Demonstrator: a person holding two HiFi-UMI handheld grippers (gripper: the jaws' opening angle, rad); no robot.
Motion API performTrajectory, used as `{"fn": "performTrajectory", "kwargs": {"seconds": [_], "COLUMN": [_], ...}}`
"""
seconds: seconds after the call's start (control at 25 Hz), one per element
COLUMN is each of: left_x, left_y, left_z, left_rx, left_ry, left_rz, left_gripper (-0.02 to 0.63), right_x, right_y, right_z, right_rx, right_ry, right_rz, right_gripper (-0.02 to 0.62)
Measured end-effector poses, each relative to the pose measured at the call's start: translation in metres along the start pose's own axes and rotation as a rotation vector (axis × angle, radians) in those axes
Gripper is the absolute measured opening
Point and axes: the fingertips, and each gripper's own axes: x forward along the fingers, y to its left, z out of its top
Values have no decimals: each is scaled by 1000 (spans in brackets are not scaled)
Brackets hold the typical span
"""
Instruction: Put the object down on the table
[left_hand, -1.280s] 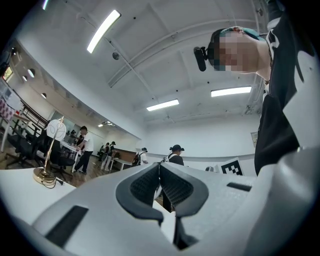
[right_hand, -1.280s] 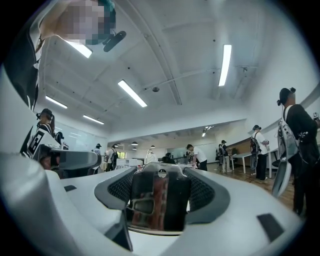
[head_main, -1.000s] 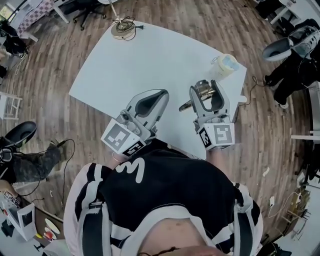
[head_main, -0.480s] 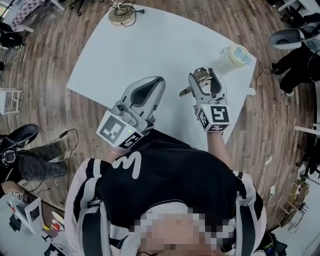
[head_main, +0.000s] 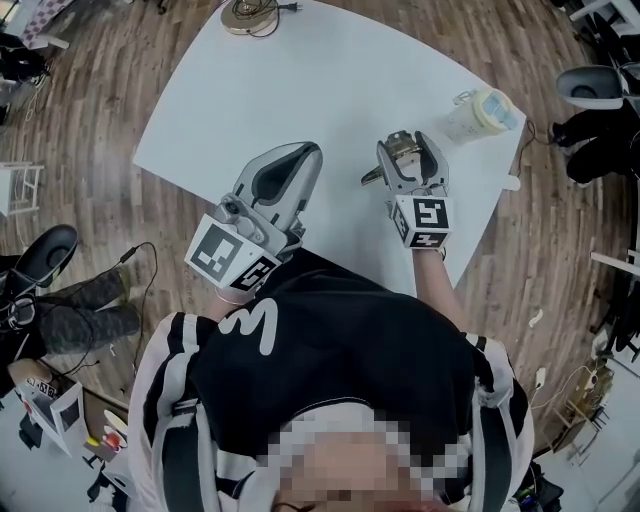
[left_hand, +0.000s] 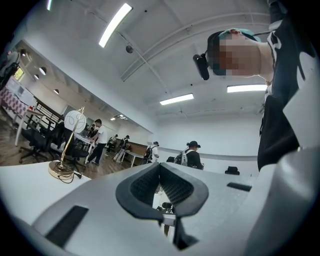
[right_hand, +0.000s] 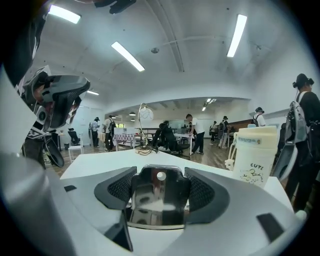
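Utensil (right_hand: 157, 197) stays clamped in right hand-held gripper (head_main: 405, 158).

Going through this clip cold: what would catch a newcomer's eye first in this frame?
The right claw, over the right side of the white table, is clamped on a shiny metal object with a small round hole near its top. Beside it the left claw is shut with nothing in it. A pale lidded cup stands at the table's far right corner.
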Motion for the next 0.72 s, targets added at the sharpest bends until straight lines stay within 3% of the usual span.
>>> {"fn": "performTrajectory", "kwargs": {"seconds": [0.72], "left_x": [-9], "left_y": [30], "left_z": [6], "left_rx": [17], "left_ry": [8], "left_rz": [62], "left_gripper": [9], "right_x": [29], "right_y": [2], "right_z": [-42], "right_rx": [-9], "right_ry": [105], "right_rz": [8], "right_gripper": [295]}}
